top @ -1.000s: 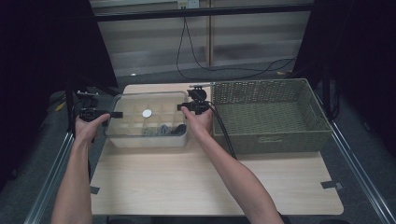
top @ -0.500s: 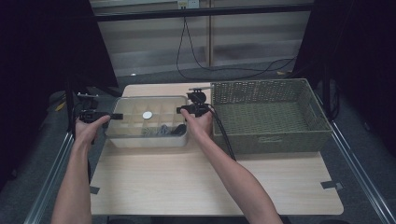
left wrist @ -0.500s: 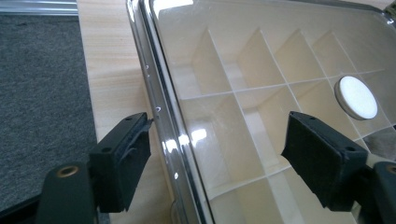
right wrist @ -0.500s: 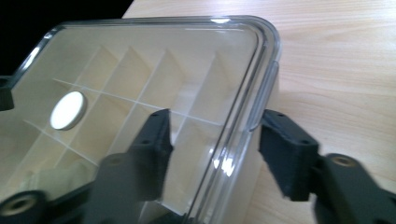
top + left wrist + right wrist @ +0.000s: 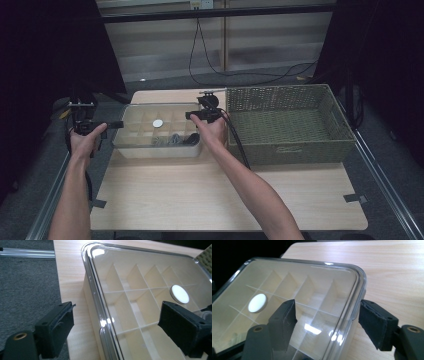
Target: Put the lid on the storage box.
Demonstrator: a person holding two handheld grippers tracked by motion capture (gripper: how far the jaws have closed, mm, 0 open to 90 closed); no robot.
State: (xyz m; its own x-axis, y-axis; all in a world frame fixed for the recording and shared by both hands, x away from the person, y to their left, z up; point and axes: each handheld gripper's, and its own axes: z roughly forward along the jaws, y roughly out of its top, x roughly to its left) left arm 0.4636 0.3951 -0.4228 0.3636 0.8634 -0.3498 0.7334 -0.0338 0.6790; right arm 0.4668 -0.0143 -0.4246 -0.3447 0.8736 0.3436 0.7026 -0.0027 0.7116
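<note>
One wooden table [image 5: 225, 195]. On it, one clear-lidded compartment box [image 5: 159, 132] near the far left corner and one woven basket [image 5: 285, 122] along the right edge. One white round disc [image 5: 158, 123] on the lid. Two handheld grippers: left gripper [image 5: 116, 124] and right gripper [image 5: 192, 115]. Two black tape pieces, one at each side edge.

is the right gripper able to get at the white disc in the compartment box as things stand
Probably not directly. The white disc appears to lie under the box's clear lid, which looks closed. The right gripper is open, its jaws astride the lid's edge, so the lid would likely need lifting first.
</note>
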